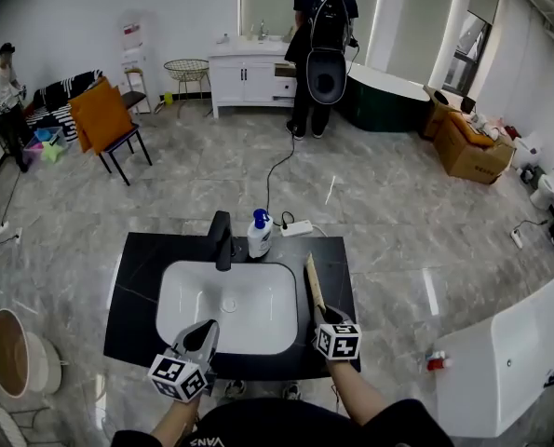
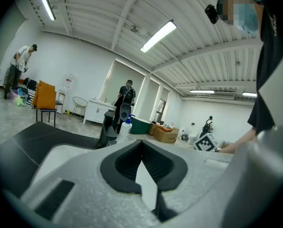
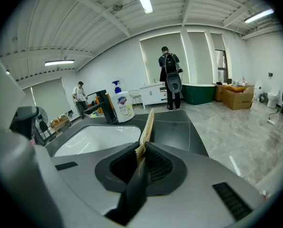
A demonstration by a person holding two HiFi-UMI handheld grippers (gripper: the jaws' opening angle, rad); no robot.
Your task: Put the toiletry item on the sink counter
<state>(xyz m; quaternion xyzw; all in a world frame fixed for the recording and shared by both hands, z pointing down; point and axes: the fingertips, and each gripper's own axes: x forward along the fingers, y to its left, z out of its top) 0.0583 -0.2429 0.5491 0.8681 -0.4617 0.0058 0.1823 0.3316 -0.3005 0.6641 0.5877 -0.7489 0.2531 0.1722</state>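
Observation:
A black sink counter [image 1: 141,277] carries a white basin [image 1: 179,291], a black faucet [image 1: 222,240] and a white pump soap bottle [image 1: 259,235]. My right gripper [image 1: 325,317] is over the counter's right strip, shut on a flat tan toiletry packet [image 1: 314,282] that sticks forward from the jaws. In the right gripper view the packet [image 3: 147,127] stands on edge between the pads of that gripper [image 3: 140,151], above the counter [image 3: 172,129]. My left gripper [image 1: 202,329] hangs at the basin's front left rim. Its jaws [image 2: 141,146] meet with nothing in them.
A person with a backpack [image 1: 323,45] stands at a white vanity [image 1: 249,73] at the back. An orange chair [image 1: 104,119] and another person [image 1: 2,91] are far left. A power strip [image 1: 297,227] lies behind the counter. Cardboard boxes [image 1: 470,147] sit at the right.

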